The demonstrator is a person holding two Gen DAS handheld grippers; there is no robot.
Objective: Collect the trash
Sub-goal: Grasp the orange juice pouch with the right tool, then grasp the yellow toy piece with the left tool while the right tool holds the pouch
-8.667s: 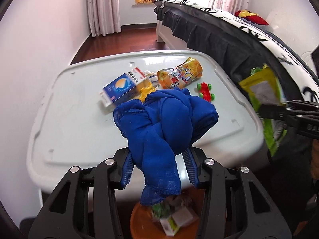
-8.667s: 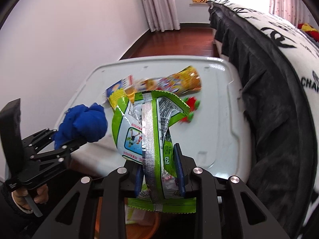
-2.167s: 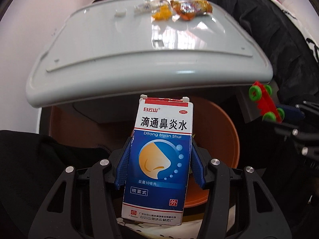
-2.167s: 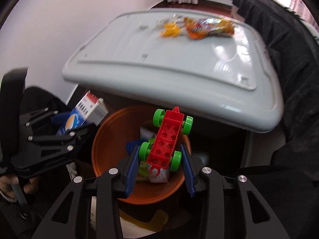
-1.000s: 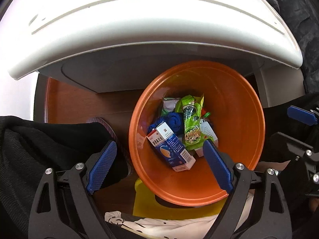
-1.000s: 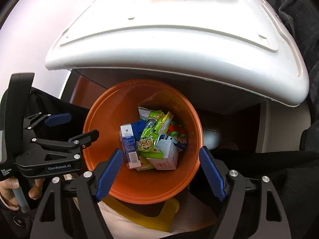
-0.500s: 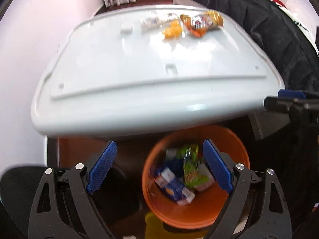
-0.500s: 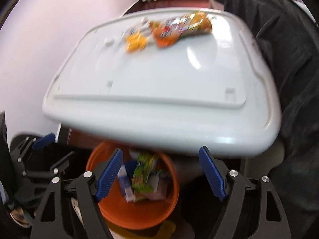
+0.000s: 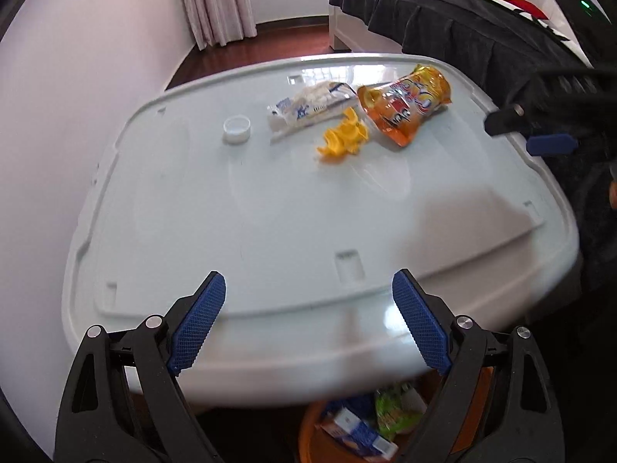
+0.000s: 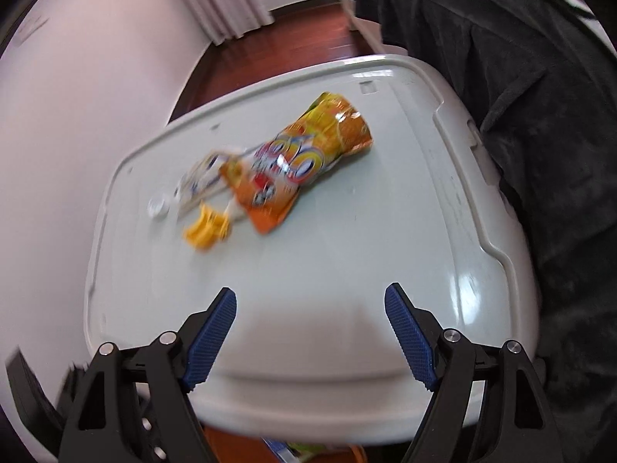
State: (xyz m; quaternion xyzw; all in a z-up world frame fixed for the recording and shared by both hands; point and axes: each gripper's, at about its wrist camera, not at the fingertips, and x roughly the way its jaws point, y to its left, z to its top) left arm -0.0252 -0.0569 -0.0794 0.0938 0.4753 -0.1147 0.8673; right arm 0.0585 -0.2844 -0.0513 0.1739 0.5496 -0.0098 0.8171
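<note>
An orange snack bag (image 9: 405, 106) (image 10: 300, 166), a white and blue wrapper (image 9: 308, 110) (image 10: 200, 177), a crumpled yellow wrapper (image 9: 343, 139) (image 10: 206, 227) and a white bottle cap (image 9: 236, 129) (image 10: 158, 206) lie on the far part of the white lid (image 9: 270, 212) (image 10: 327, 262). My left gripper (image 9: 310, 320) is open and empty over the lid's near edge. My right gripper (image 10: 308, 332) is open and empty, also over the near edge. The orange bin (image 9: 358, 428) with dropped trash sits below the lid's front edge.
A bed with a dark cover (image 9: 443, 19) (image 10: 520, 77) runs along the right side. A pale wall (image 9: 77, 77) is on the left, curtains (image 9: 216, 4) at the back. The right gripper's body (image 9: 551, 123) shows at the right of the left wrist view.
Both grippers have risen from over the bin and tilted up toward the lid top. The trash on the lid is now nearer in both views.
</note>
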